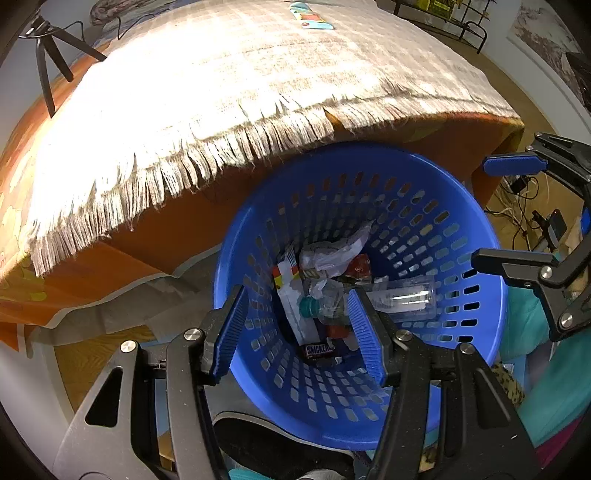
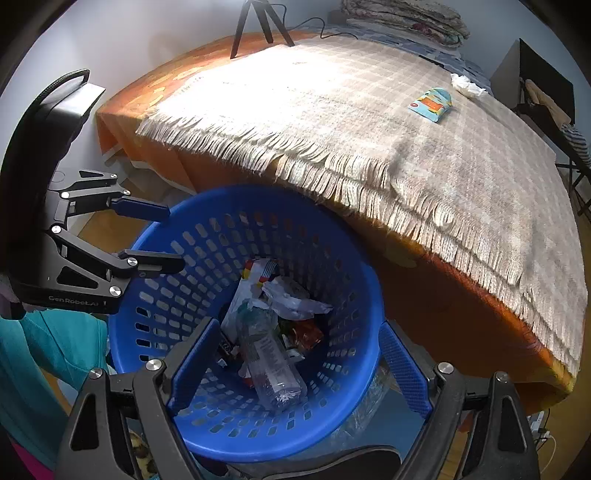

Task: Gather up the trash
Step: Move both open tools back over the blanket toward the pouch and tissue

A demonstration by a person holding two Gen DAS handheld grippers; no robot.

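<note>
Both tools over the blue perforated basket (image 1: 369, 413), which stands on the floor tight against the bed edge, under the fringe of the beige fringed blanket (image 1: 221, 96). Left gripper (image 1: 297, 328) spread wide, nothing between the blue pads, aimed down into the basket mouth. Right gripper (image 2: 295, 365) likewise spread wide and holding nothing, hanging above the near rim. Each visible in the other's camera, at the basket's side, jaws apart there too. Trash already inside at the bottom: clear plastic bottle (image 2: 267, 363) lying on its side, teal cap (image 1: 307, 306) showing in the left view; crumpled clear plastic wrap (image 1: 338, 251) on top; Snickers wrapper (image 1: 320, 350) low against the near wall; white and red cartons or packets beside it, labels unreadable. Still on the bed: a light-blue and orange packet (image 2: 430, 103) flat on the blanket, and a crumpled white tissue (image 2: 467, 85) just beyond it, well apart from the basket. Black tripod (image 2: 260, 22) at the far end of the orange bedsheet (image 2: 443, 295).
</note>
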